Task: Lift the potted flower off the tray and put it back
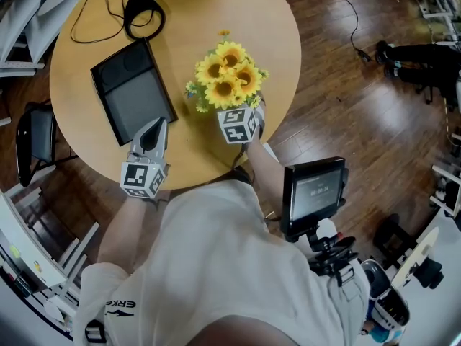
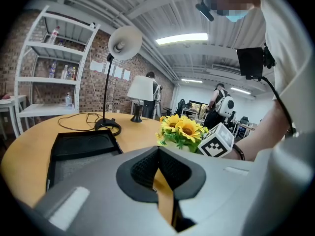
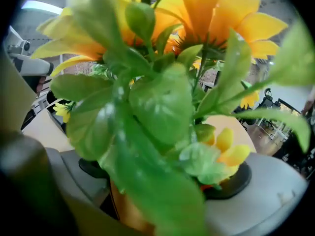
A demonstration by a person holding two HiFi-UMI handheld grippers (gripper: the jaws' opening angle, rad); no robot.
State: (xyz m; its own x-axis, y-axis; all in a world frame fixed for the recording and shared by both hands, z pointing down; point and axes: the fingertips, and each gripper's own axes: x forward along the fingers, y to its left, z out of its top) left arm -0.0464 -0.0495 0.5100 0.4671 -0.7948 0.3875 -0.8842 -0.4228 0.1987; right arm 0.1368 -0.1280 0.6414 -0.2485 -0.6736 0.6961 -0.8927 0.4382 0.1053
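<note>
**Potted flower on the counter beside the tray, right jaws spread around its pot**

Left to right in the head view. The black tray [image 1: 133, 92] lies empty on the round wooden counter [image 1: 281, 42]. The left hand-held gripper [image 1: 155, 127] rests at the tray's near edge, its jaws pressed together at the tips with nothing between them, as the left gripper view confirms. The potted flower [image 1: 227, 78] stands upright on the bare counter just right of the tray, not on it. The right hand-held gripper [image 1: 236, 110] reaches in under the blossoms. In the right gripper view its jaws stand spread wide, with the orange pot [image 3: 125, 210] between them and the right-hand pad clear of it, so no grip is judged to be made.

Handling, as a judgement: the pot wall looks stiff and smooth, so it could slip, and the load is probably light but top-heavy. The leaves [image 3: 157, 107] and blossoms are soft and give no purchase. The best hold is low on the pot, beneath the foliage, squeezing evenly and keeping the pot upright
</note>
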